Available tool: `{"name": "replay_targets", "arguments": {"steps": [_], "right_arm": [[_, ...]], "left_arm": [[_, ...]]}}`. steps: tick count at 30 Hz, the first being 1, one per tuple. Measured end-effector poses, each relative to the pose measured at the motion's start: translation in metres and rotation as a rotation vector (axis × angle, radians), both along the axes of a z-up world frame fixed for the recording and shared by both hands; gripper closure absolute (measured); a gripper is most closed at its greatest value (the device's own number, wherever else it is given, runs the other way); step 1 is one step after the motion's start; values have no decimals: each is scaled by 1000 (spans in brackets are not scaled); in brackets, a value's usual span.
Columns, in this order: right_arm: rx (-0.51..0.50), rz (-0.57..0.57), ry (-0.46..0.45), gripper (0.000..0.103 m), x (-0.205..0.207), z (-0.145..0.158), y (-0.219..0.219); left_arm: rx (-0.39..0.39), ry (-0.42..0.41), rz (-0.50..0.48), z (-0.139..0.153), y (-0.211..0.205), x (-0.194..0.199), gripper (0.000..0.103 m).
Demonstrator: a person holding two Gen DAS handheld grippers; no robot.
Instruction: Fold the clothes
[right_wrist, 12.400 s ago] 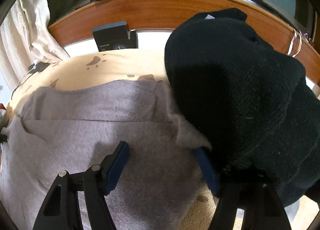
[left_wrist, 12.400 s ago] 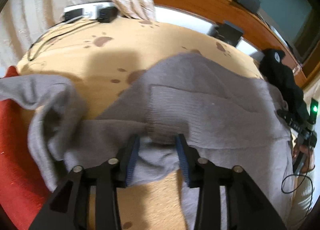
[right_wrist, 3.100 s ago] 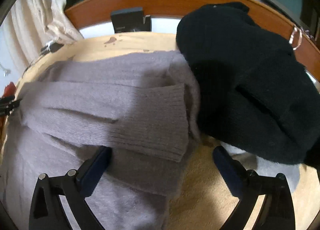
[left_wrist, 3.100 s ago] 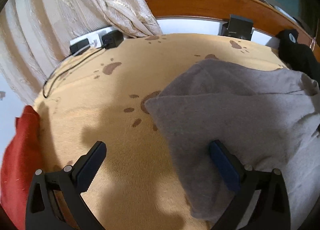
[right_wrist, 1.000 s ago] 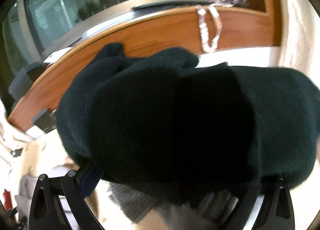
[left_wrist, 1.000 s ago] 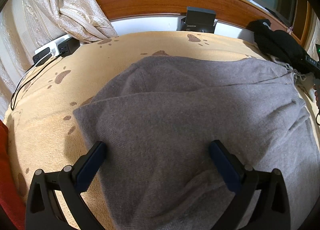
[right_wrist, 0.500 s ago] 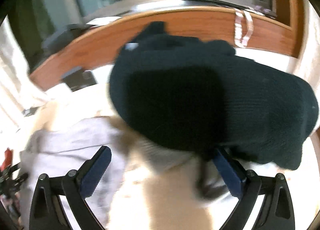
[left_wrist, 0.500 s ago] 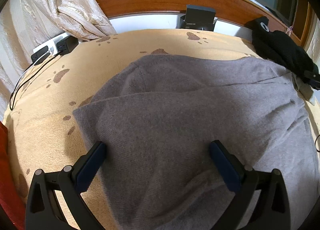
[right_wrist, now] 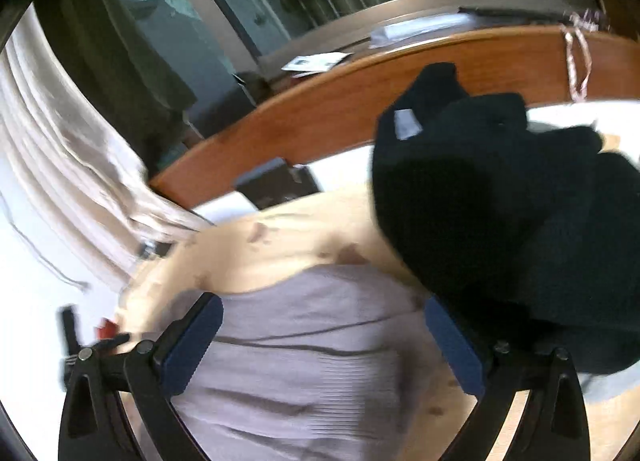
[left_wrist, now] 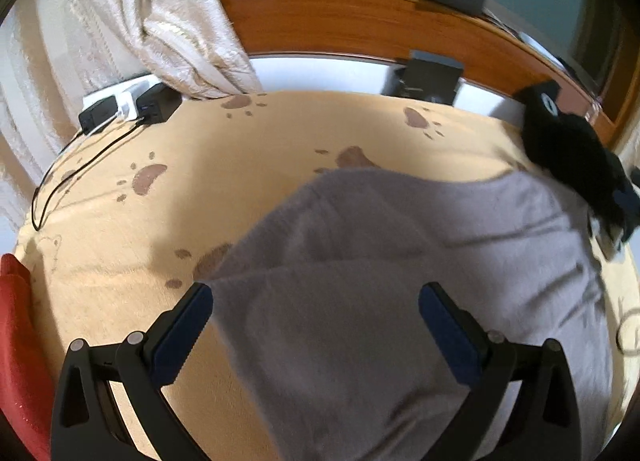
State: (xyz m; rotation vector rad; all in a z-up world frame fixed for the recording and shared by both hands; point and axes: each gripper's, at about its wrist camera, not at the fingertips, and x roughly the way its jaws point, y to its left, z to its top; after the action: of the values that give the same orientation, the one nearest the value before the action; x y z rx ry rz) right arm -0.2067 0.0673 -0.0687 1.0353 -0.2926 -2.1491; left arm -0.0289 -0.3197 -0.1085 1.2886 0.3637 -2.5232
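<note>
A grey knitted sweater (left_wrist: 400,269) lies partly folded on a tan paw-print blanket (left_wrist: 180,197). My left gripper (left_wrist: 316,321) is open above its left folded edge and holds nothing. The sweater also shows in the right wrist view (right_wrist: 312,349), blurred by motion. My right gripper (right_wrist: 324,337) is open and empty above the sweater's right side. A black knitted garment (right_wrist: 512,221) is heaped at the right, close to the right finger (right_wrist: 452,345); it also shows at the far right in the left wrist view (left_wrist: 572,157).
A wooden headboard (left_wrist: 360,29) runs along the back with a black box (left_wrist: 432,77) against it. A cream curtain (left_wrist: 132,17) hangs at the left above chargers and a cable (left_wrist: 120,109). A red cloth (left_wrist: 20,341) lies at the left edge.
The left gripper has shifted left, so bare blanket fills more of its view. The right gripper has swung left and tilted, away from the black garment and over the grey sweater. Both stay open.
</note>
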Motion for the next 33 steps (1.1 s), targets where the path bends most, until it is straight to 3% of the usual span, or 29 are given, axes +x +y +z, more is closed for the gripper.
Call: {"name": "replay_targets", "arguments": {"steps": [3, 10, 12, 16, 19, 22, 25, 33], "right_arm": [[-3, 66, -26, 0, -10, -7, -15], [117, -38, -102, 0, -67, -50, -15], [142, -65, -86, 1, -76, -52, -11], [319, -119, 13, 1, -90, -59, -18], [366, -164, 28, 1, -108, -64, -13], [363, -191, 3, 1, -123, -63, -9], [346, -148, -24, 0, -119, -61, -10], [166, 48, -24, 0, -59, -39, -11]], "left_arm": [[23, -11, 12, -7, -3, -10, 0], [32, -57, 24, -31, -2, -25, 0], [16, -56, 27, -34, -2, -26, 0], [-9, -64, 26, -36, -2, -29, 0], [-17, -65, 25, -37, -2, -30, 0], [-18, -63, 27, -38, -3, -31, 0], [-24, -60, 25, -39, -3, -31, 0], [-13, -58, 23, -38, -4, -30, 0]]}}
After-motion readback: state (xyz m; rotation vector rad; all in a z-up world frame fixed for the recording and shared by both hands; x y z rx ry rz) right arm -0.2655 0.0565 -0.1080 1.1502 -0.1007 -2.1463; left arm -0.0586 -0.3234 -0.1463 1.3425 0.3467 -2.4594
